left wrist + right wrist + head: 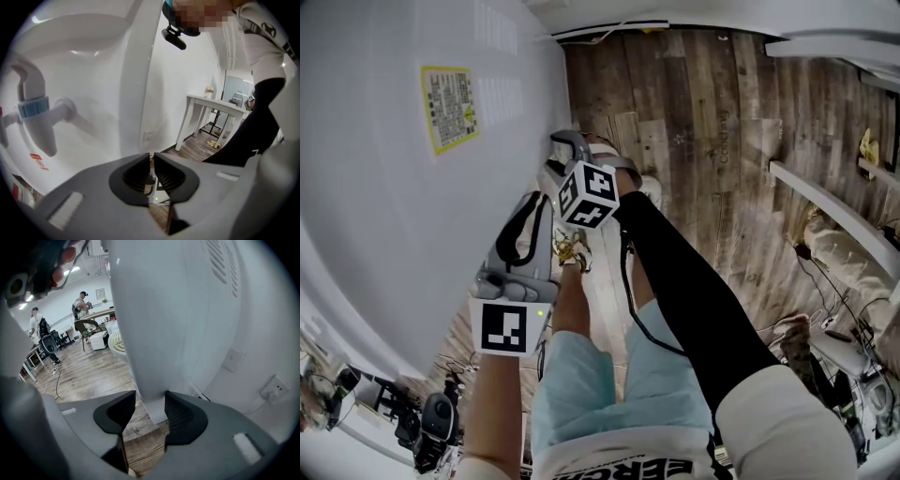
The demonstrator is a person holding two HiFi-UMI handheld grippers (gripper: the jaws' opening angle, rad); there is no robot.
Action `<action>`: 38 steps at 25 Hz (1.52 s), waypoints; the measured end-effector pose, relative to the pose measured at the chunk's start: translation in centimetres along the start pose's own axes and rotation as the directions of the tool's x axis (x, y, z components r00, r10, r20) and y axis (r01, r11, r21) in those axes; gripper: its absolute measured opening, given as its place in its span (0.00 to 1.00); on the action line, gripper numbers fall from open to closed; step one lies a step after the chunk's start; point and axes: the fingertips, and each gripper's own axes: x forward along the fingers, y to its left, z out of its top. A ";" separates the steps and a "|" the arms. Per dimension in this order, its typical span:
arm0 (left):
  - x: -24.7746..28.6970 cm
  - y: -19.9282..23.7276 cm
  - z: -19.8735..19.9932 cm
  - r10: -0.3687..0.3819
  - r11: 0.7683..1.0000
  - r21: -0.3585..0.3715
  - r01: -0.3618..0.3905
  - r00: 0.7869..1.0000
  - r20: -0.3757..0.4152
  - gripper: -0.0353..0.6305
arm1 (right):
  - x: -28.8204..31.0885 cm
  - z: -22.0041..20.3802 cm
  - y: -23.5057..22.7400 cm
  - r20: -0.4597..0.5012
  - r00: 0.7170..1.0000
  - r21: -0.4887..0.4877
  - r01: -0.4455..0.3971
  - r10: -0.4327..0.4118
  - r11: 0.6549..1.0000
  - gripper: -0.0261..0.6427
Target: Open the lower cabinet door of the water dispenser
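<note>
There were two grippers, the left gripper (152,157) and the right gripper (150,397), and two marker cubes, the left cube (511,326) and the right cube (588,195). One water dispenser (384,244) bore one yellow label (448,107). One white table (213,104) and two wall sockets, the near socket (274,386) and the far socket (233,359), showed.

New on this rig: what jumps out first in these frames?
The tall white water dispenser fills the left of the head view, with a yellow printed label on its side. In the right gripper view, the right gripper has its fingers apart, with a white lower edge of that body between them. The left gripper, fingers together on nothing, points up past a white tap with a blue ring.
</note>
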 end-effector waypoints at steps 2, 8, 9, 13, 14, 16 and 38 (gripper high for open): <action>0.0 0.0 0.0 0.000 1.000 -0.005 0.000 1.000 0.005 0.14 | 0.0 0.0 0.0 -0.003 1.000 0.007 0.007 -0.006 1.000 0.32; -0.3 0.4 -0.1 0.004 1.000 -0.017 -0.003 1.000 0.011 0.14 | 0.1 0.0 -0.1 -0.007 1.000 0.019 0.017 -0.017 1.000 0.32; -0.3 0.4 -0.2 0.005 1.000 -0.019 -0.004 1.000 0.012 0.14 | 0.1 -0.1 -0.1 -0.009 1.000 0.020 0.018 -0.018 1.000 0.32; -0.4 0.6 -0.3 0.008 1.000 -0.021 -0.008 1.000 0.017 0.14 | 0.3 -0.3 -0.1 -0.017 0.999 0.011 0.033 -0.033 0.999 0.33; -0.5 0.6 -0.4 0.008 1.000 -0.020 -0.008 1.000 0.016 0.14 | 0.3 -0.3 0.0 -0.018 0.999 0.007 0.034 -0.034 0.999 0.33; -0.7 0.7 -0.5 0.007 1.000 -0.016 -0.007 1.000 0.017 0.14 | 0.3 -0.3 0.1 -0.022 0.999 0.002 0.035 -0.034 0.999 0.33; -2.9 1.5 -0.1 0.000 0.998 0.058 -0.003 0.998 0.057 0.14 | 0.5 -0.7 1.6 -0.088 0.995 0.029 0.055 -0.052 0.998 0.33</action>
